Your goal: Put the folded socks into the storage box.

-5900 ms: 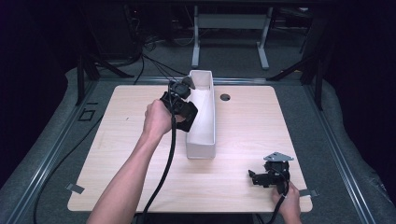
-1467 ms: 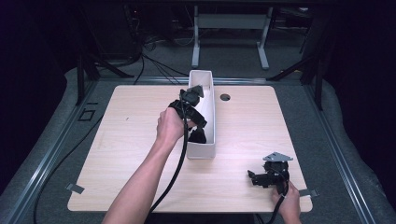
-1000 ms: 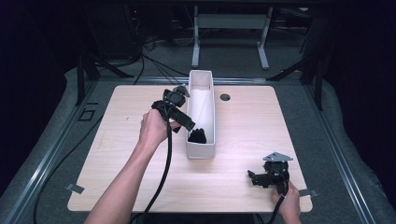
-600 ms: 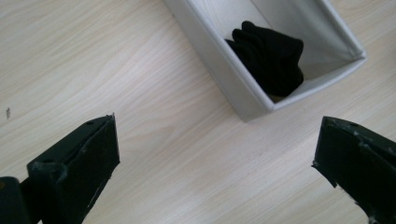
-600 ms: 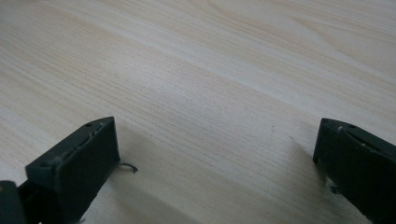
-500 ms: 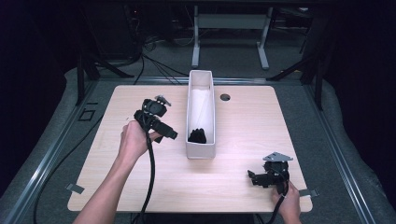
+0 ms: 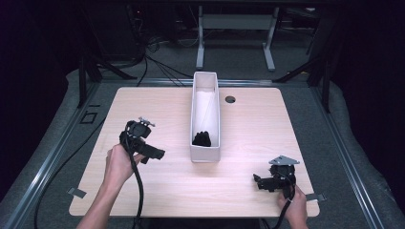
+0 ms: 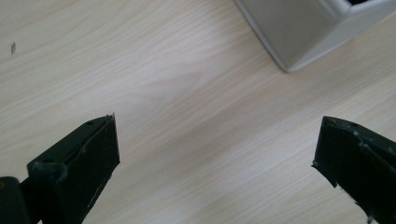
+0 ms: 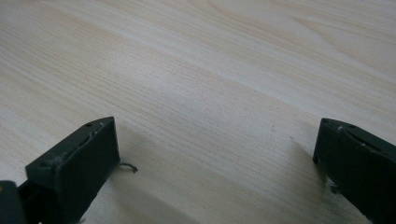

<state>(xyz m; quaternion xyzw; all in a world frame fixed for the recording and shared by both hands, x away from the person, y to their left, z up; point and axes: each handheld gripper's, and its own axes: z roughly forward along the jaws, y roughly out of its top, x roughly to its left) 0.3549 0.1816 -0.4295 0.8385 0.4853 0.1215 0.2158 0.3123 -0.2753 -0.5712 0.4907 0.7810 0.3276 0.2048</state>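
On the pale wooden surface a long, narrow white box stands lengthwise, running from near the far edge toward the middle. A small black object lies inside it at the near end, against the box's near wall (its exact shape is too dark to make out).

The left gripper is held in the person's left hand over the left half of the surface, well apart from the box and nearer the left edge than the box is. Its fingers stand wide apart with nothing between them; in the left gripper view only bare wood lies between them, and a lower corner of the white box shows at the top right of that view. A black cable trails from this gripper back toward the near edge.

The right gripper sits low near the near right corner of the surface, held by the right hand, with its grey three-cornered plate on top. Its fingers are also spread wide and hold nothing, with bare wood grain between them (a tiny dark curl lies on the surface just beside one finger).

A small round hole is set in the surface just to the right of the box's far end.
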